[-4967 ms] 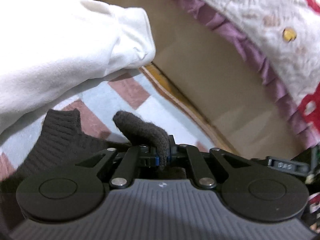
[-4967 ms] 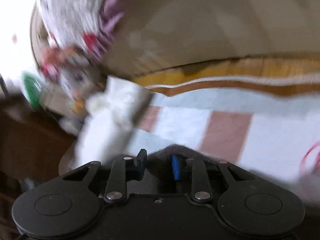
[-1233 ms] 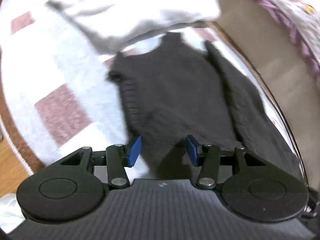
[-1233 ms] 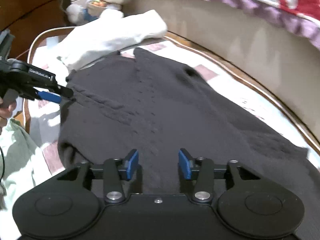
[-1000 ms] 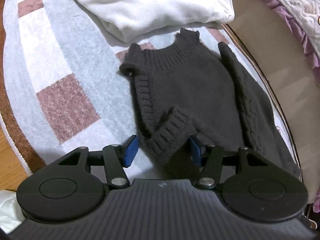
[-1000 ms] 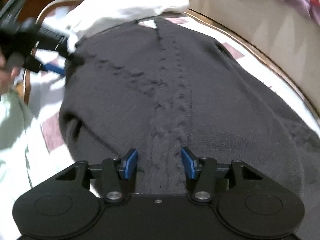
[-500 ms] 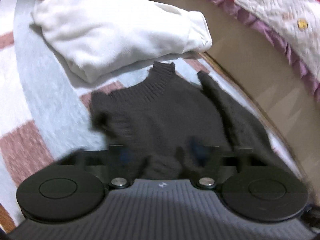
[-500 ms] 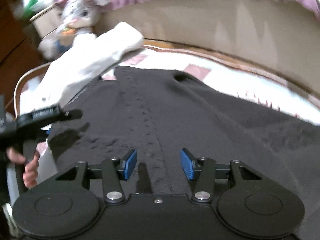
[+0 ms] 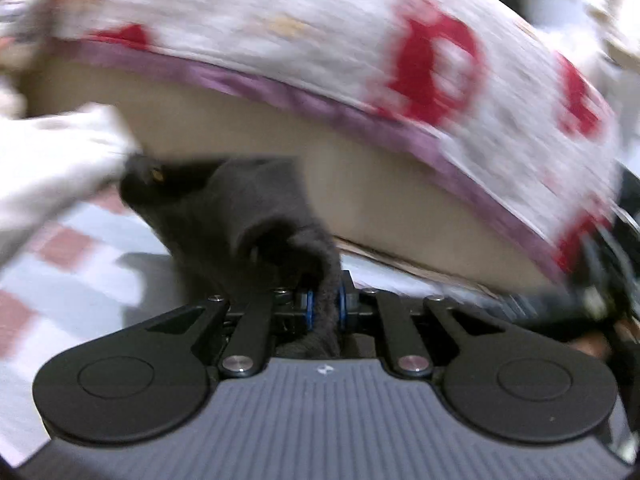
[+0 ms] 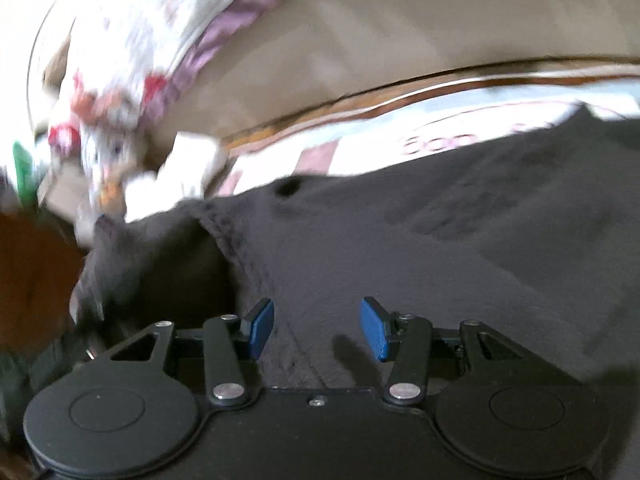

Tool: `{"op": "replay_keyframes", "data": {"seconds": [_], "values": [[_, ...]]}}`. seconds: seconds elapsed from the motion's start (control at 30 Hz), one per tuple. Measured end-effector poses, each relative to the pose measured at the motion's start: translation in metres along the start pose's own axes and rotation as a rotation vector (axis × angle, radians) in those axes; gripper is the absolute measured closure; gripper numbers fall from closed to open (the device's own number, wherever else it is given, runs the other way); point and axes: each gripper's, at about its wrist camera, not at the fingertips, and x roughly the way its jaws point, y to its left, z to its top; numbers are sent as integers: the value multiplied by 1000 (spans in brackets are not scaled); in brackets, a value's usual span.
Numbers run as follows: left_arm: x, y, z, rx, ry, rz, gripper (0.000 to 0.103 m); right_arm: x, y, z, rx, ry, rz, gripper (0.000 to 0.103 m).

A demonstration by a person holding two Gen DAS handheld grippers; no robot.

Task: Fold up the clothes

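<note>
The sweater (image 10: 460, 248) lay spread on the rug (image 10: 360, 136) beside the bed, filling most of the right wrist view and running off its right and lower edges, so its full outline could not be seen. Its long axis ran roughly from the near right toward the far left, where a folded-over edge rose in a ridge. In the left wrist view a bunched part of the sweater (image 9: 240, 216) stood lifted off the rug (image 9: 80, 264), its far end blurred against the white garment (image 9: 52, 160).

The left gripper (image 9: 323, 300) had its jaws clamped on a fold of the sweater; which part of it was pinched could not be told. The right gripper (image 10: 318, 328) hovered low over the knit with its jaws wide apart, blue pads (image 10: 262, 326) holding nothing.

Behind, the quilt (image 9: 360, 40) with red patches hung over the bed side (image 9: 360, 172), heavily smeared. A plush toy (image 10: 108, 160) at far left was too blurred to make out.
</note>
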Motion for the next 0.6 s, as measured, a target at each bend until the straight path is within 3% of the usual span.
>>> {"op": "replay_keyframes", "data": {"seconds": [0.07, 0.13, 0.23, 0.37, 0.53, 0.6], "values": [[18, -29, -17, 38, 108, -56, 93, -18, -19, 0, 66, -36, 6, 49], [39, -44, -39, 43, 241, -34, 93, -32, -38, -2, 118, -61, 1, 49], [63, -42, -61, -33, 353, -6, 93, -42, -59, -9, 198, -71, 0, 47], [63, -42, -59, -25, 336, -1, 93, -50, -70, -20, 224, -135, 34, 47], [59, -45, -59, -11, 315, -12, 93, -39, -67, -17, 240, -91, 131, 46], [60, -44, -57, -14, 317, -24, 91, -32, -60, -16, 242, -50, 146, 39]]}}
